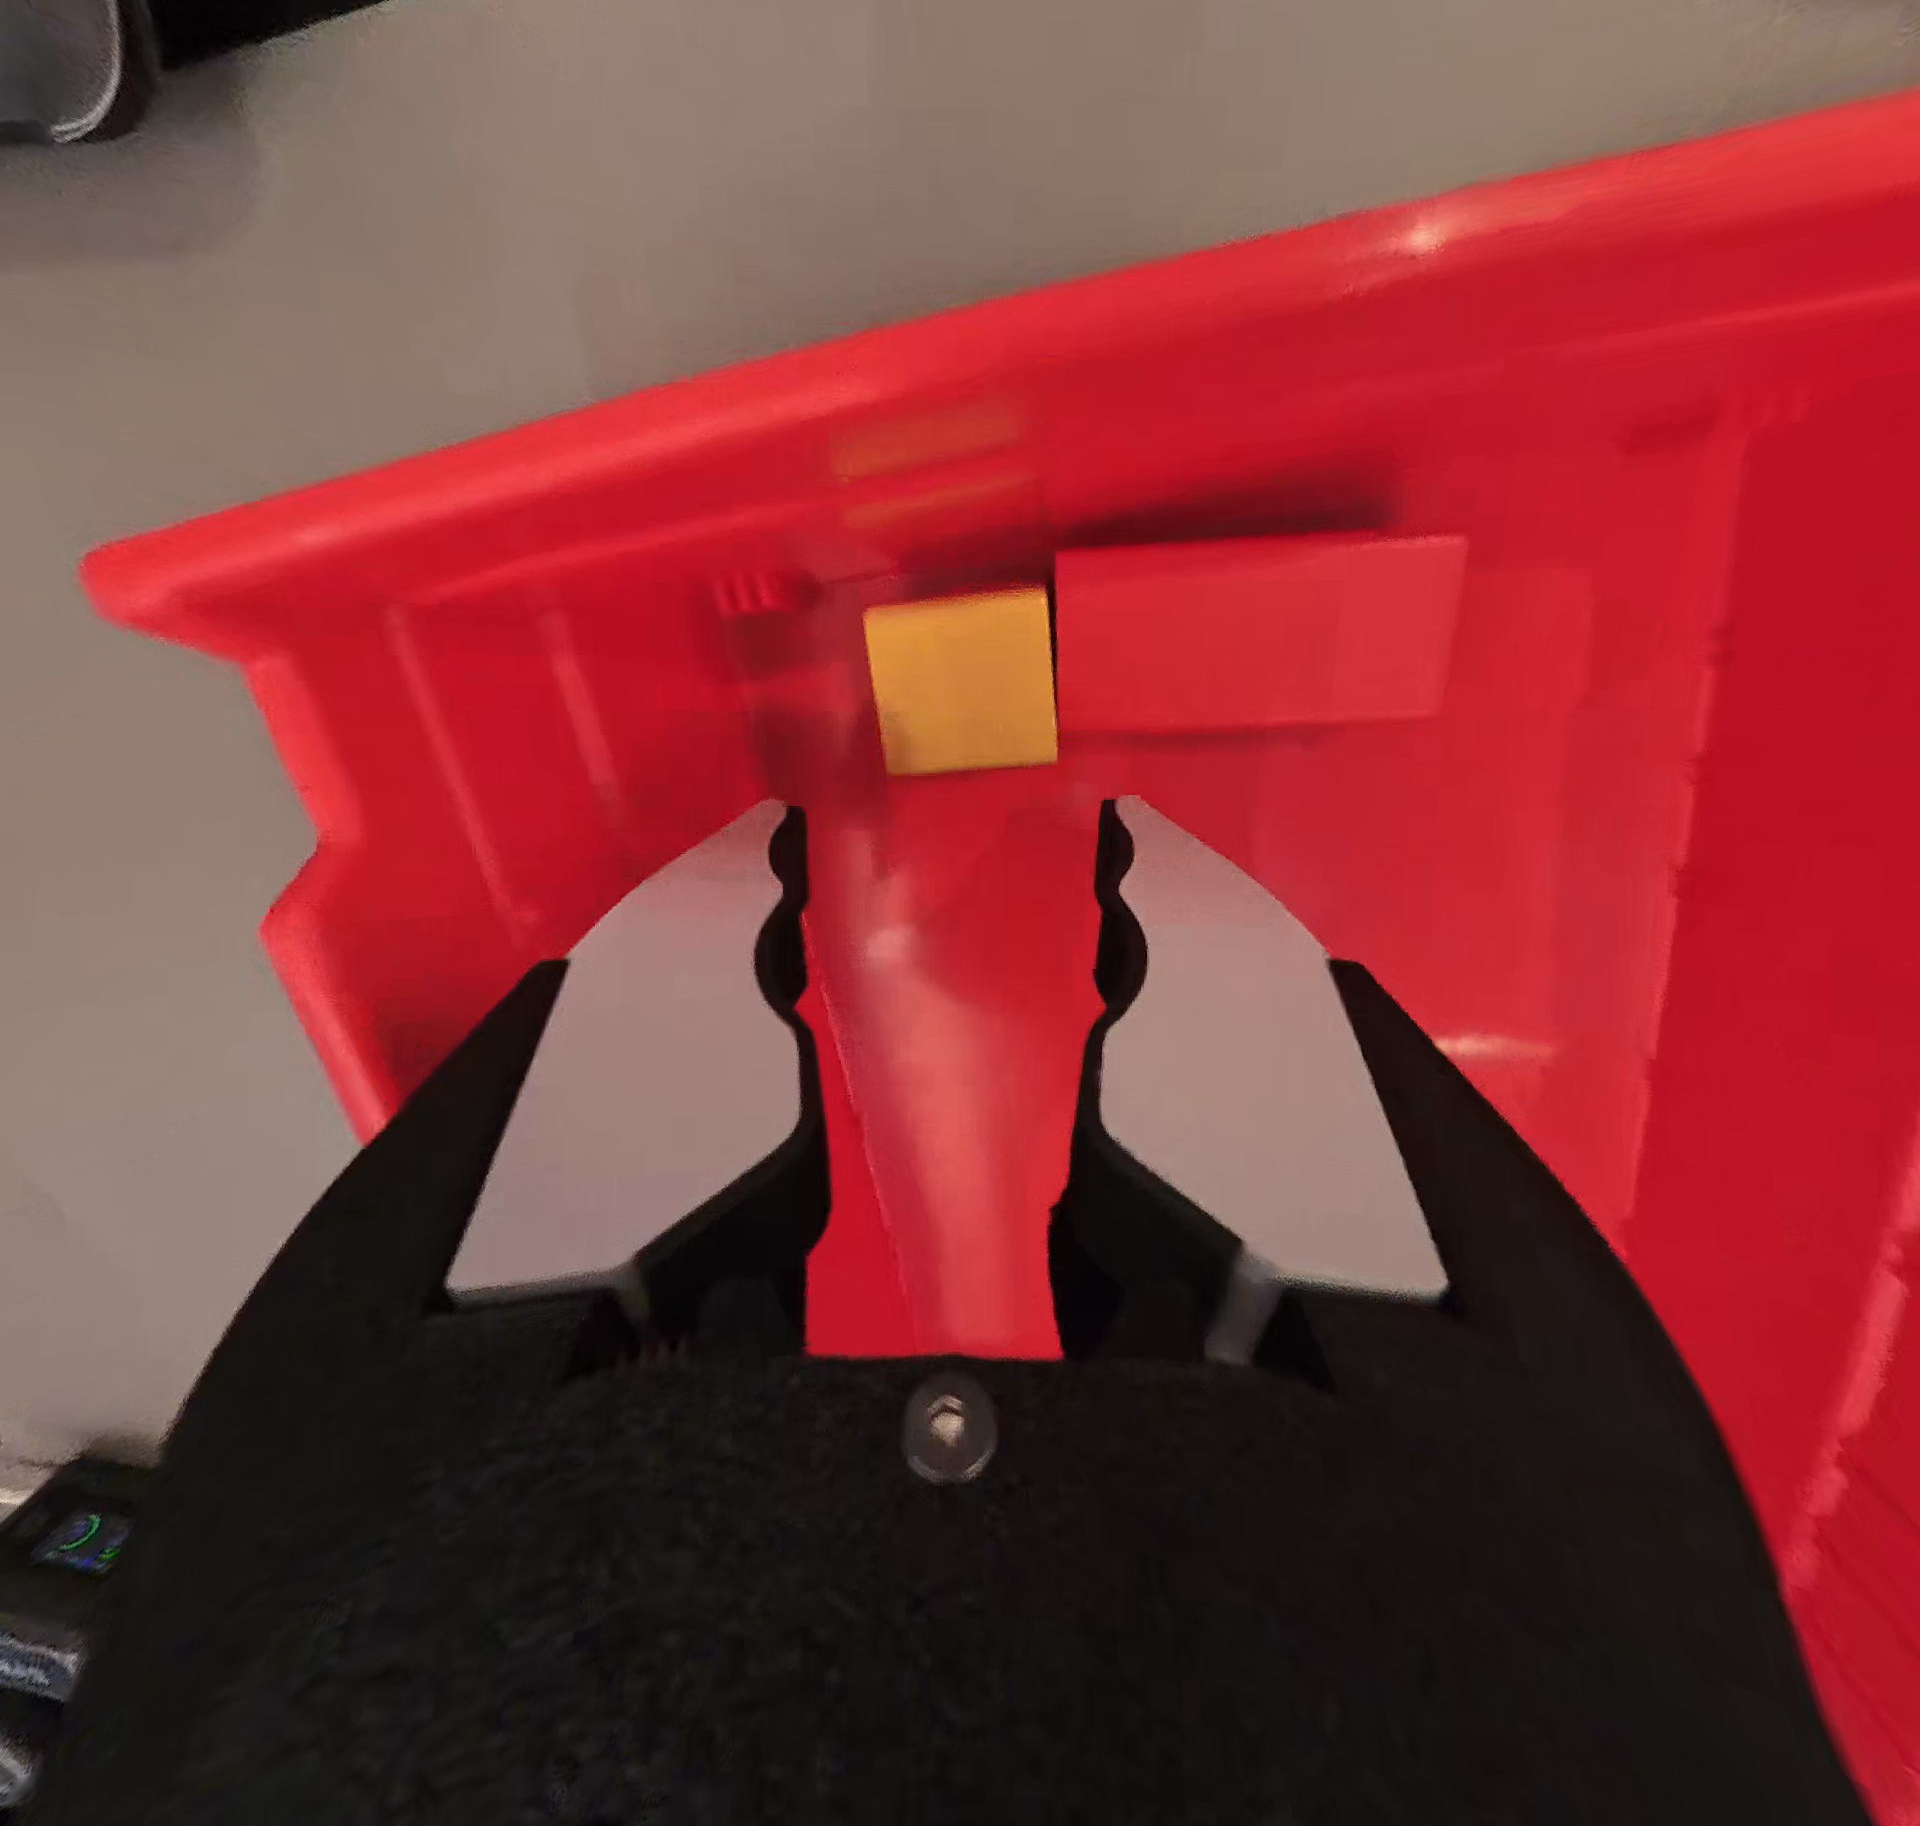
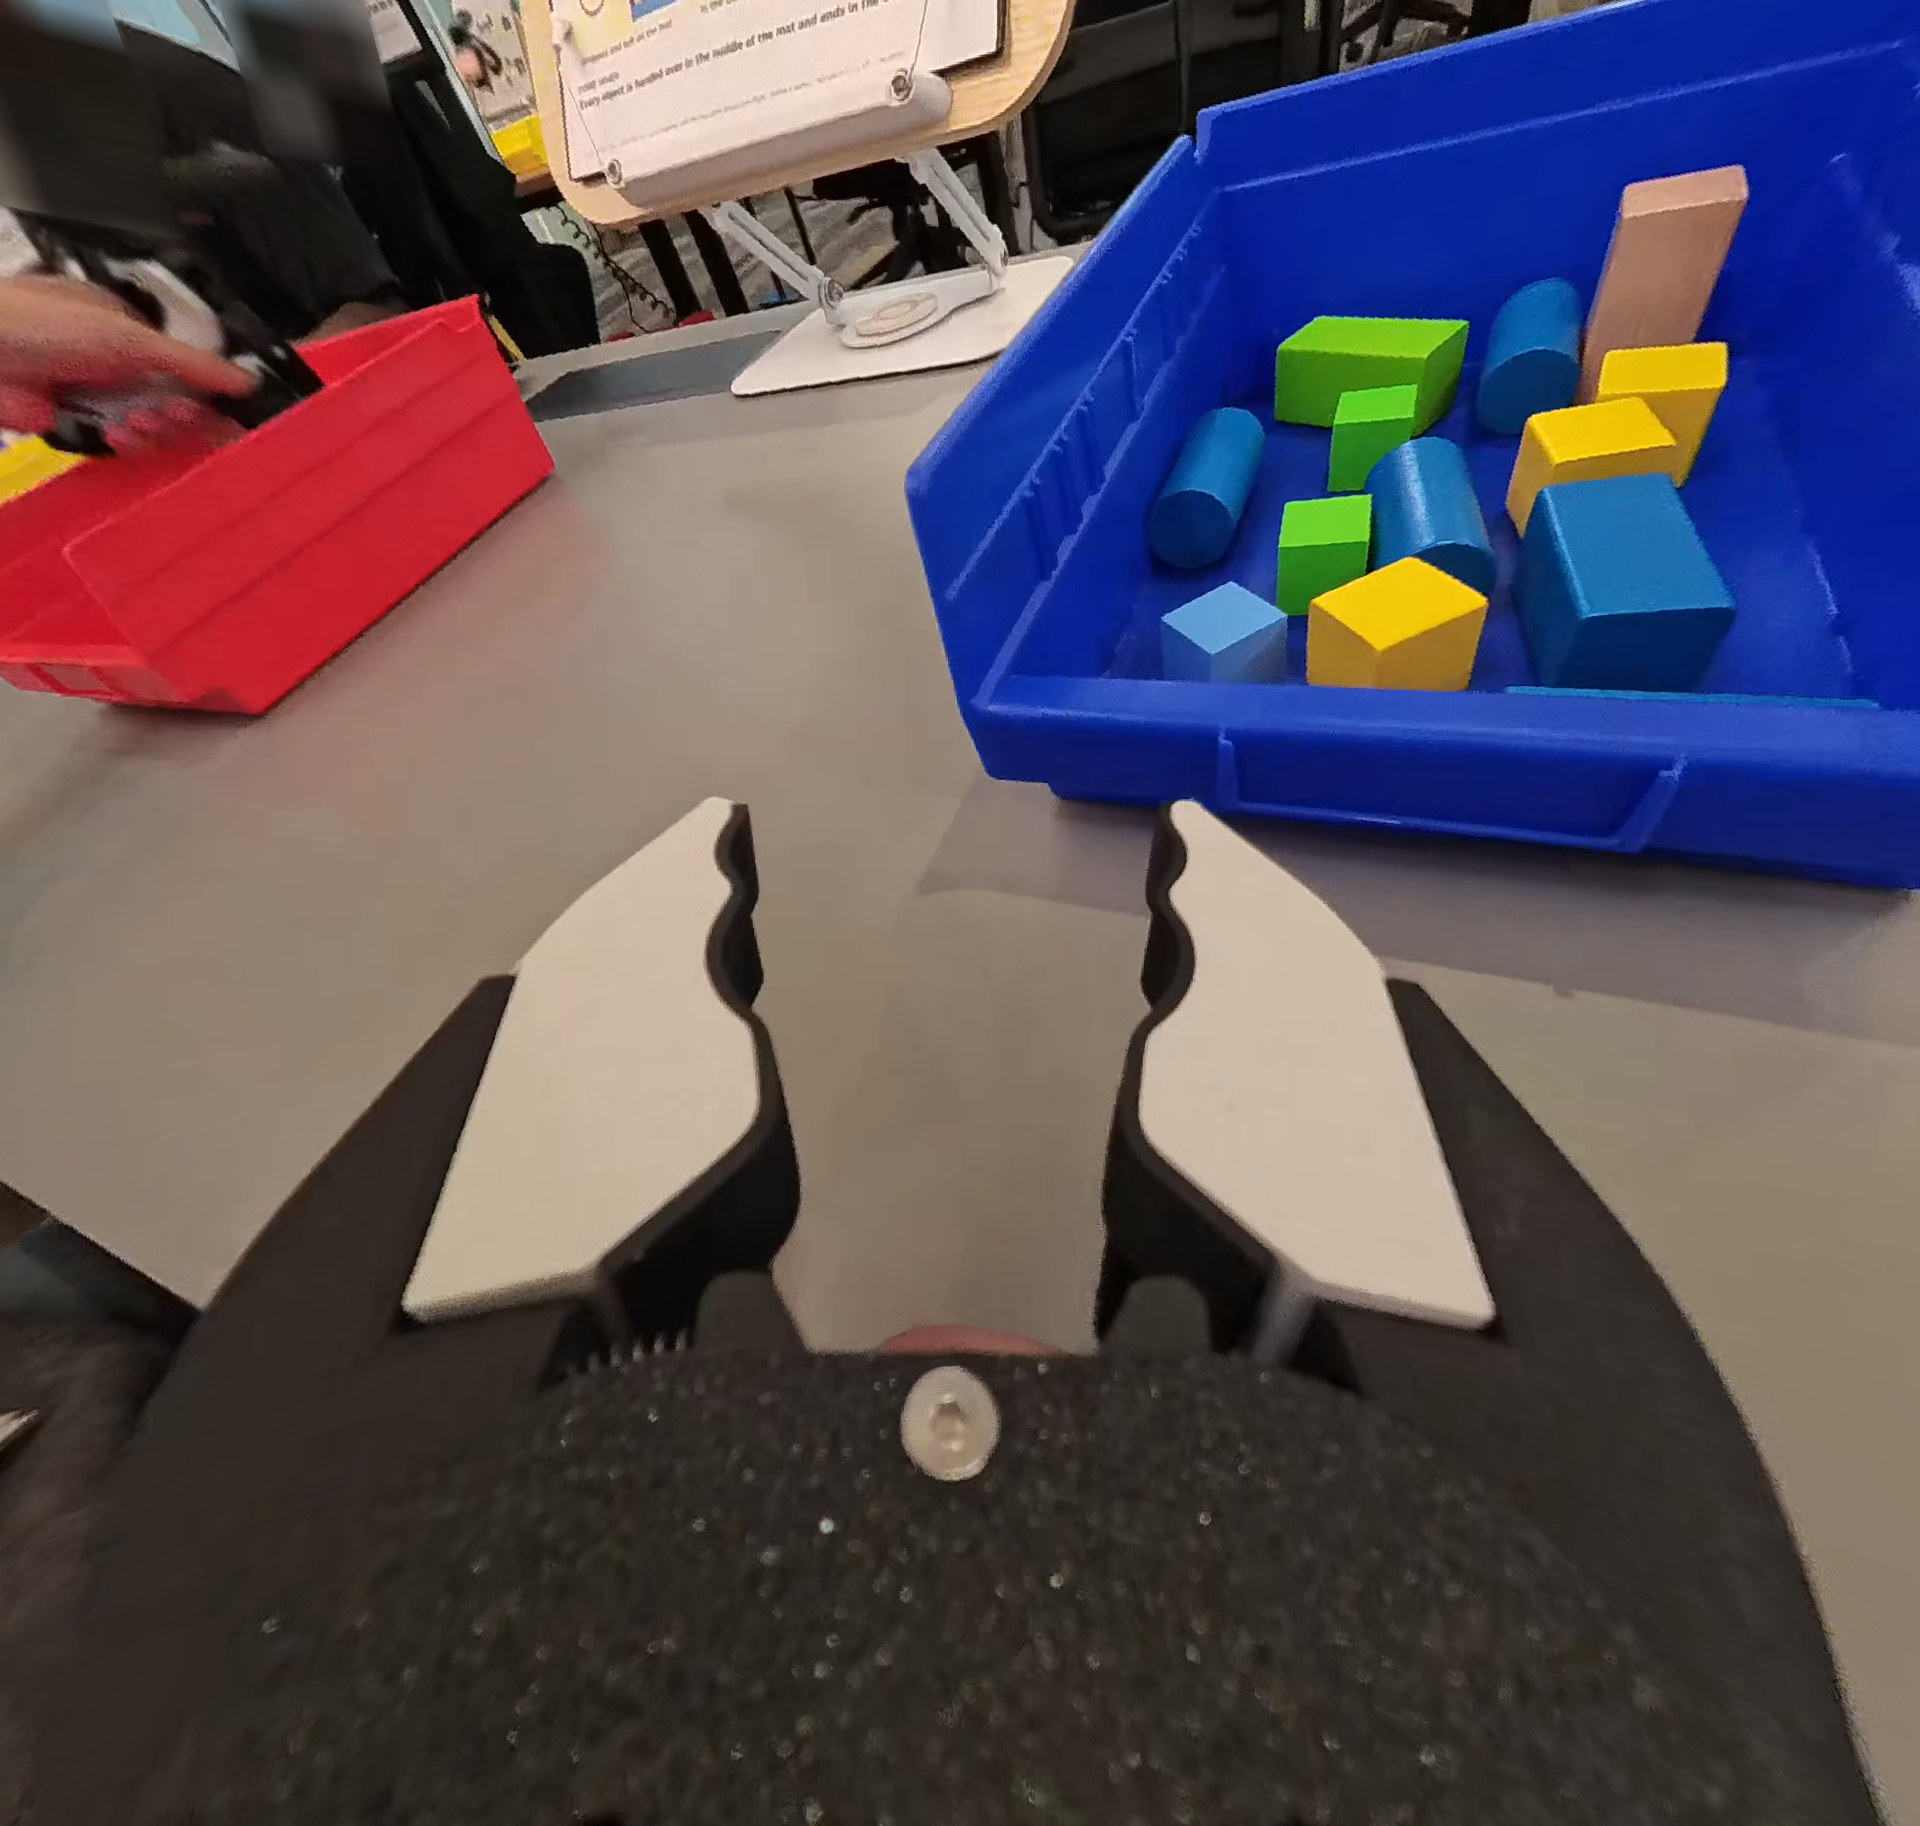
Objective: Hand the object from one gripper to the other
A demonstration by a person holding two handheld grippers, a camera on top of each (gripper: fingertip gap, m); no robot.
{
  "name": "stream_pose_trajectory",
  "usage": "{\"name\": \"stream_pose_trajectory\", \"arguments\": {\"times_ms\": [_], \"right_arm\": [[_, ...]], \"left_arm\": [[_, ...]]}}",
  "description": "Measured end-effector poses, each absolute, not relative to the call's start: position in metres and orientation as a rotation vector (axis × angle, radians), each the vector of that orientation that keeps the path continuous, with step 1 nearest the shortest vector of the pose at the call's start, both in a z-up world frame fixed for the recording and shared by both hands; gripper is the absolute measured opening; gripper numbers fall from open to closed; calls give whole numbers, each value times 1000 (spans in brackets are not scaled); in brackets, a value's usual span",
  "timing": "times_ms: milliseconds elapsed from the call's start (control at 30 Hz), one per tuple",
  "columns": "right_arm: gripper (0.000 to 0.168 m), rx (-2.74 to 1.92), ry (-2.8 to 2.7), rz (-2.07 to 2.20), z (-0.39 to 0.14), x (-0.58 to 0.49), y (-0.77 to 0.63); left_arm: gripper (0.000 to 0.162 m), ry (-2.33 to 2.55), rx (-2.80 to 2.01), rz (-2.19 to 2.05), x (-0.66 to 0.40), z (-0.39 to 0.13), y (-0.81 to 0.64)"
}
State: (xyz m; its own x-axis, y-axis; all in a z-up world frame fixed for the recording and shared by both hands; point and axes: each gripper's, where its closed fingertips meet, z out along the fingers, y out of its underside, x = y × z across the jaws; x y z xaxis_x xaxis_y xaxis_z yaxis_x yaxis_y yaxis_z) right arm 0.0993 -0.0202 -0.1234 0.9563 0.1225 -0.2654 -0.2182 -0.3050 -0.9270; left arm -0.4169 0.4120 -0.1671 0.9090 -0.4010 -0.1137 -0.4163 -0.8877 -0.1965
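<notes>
Inside red bin (image 1: pixel 1766 841) — yellow block (image 1: pixel 961 680); right view — blue bin (image 2: pixel 1455 779).

A grey worktop (image 2: pixel 727 571) is seen. A red bin (image 2: pixel 301 519) is set on it at the left, and a blue bin (image 2: pixel 1455 768) at the right, well apart. A white stand base (image 2: pixel 914 322) is placed at the far edge, with a dark mat (image 2: pixel 644 374) beside it

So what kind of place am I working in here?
Probably a lab or office workspace set up for a sorting exercise: a grey table with a red bin, a blue bin of wooden blocks, an instruction sheet on a stand, and office chairs behind.
</notes>
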Motion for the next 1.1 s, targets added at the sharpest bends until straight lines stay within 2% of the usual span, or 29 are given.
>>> {"name": "stream_pose_trajectory", "arguments": {"times_ms": [233,333,367,600,900,1100], "right_arm": [[72,-1852,54,347,-123,96,-16],[71,-1858,36,365,-124,91,-12],[71,-1859,33,373,-124,89,-11],[69,-1851,48,436,-124,87,-7],[69,-1845,20,413,-121,82,-10],[69,-1806,-116,379,-107,68,-6]], "left_arm": [[53,664,-2922,176,-413,-191,420],[47,661,-2890,163,-409,-191,429],[36,685,-2875,181,-410,-191,430],[35,737,-2824,184,-411,-185,421],[35,856,-2554,-15,-404,-126,363],[35,1086,-2260,-574,-329,-68,255]]}}
